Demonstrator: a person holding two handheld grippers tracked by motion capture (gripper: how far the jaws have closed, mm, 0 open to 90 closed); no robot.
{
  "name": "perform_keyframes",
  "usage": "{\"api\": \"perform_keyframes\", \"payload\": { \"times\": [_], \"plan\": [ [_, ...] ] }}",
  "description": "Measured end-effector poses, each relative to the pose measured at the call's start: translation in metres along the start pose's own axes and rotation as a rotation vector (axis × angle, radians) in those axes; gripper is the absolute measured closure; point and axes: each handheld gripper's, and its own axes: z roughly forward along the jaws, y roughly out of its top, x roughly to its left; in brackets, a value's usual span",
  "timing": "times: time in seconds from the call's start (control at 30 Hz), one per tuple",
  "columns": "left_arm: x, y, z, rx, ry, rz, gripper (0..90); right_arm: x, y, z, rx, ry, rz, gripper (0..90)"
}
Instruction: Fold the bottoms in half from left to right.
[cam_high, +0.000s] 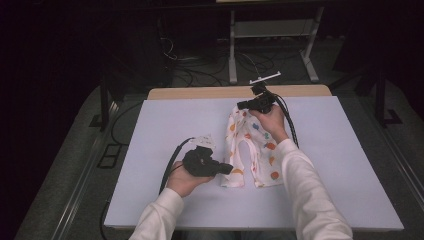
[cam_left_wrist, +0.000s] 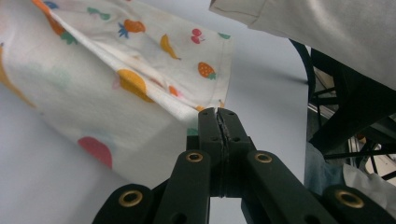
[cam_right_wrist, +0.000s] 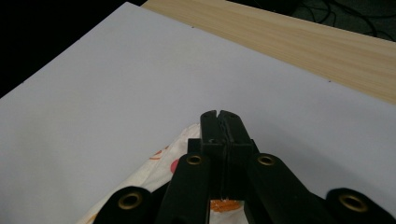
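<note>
On the near half of the white counter (cam_high: 150, 165), the left tool (cam_high: 227, 169) pinches the near hem of a pair of small trousers (cam_high: 250, 150), white cloth printed with bright fruit: bananas, strawberries, cherries. The trousers lie right of centre, legs toward the person. At the far end, the right tool (cam_high: 242, 105) is clamped on their waist edge.

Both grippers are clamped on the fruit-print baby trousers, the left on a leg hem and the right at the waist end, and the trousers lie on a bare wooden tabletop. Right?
Not quite. The baby trousers lie on a white board that covers the table; wood shows only as a strip at the far edge, seen in the high view. Left gripper and right gripper are clamped as you say.
</note>
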Motion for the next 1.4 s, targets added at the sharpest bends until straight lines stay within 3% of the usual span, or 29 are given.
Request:
{"api": "perform_keyframes", "payload": {
  "times": [0.53, 1.23, 1.4],
  "plan": [
    [-0.006, 0.019, 0.029, -0.003, -0.038, 0.016, 89.0, -0.014, -0.002, -0.012, 0.013, -0.011, 0.008, 88.2],
    [-0.014, 0.04, 0.064, -0.006, -0.043, 0.008, 88.9, -0.039, -0.012, -0.029, 0.004, 0.007, 0.015, 88.2],
    [-0.018, 0.045, 0.073, 0.0, -0.025, 0.023, 88.9, -0.046, -0.014, -0.032, 0.004, 0.011, 0.003, 88.1]
  ]
}}
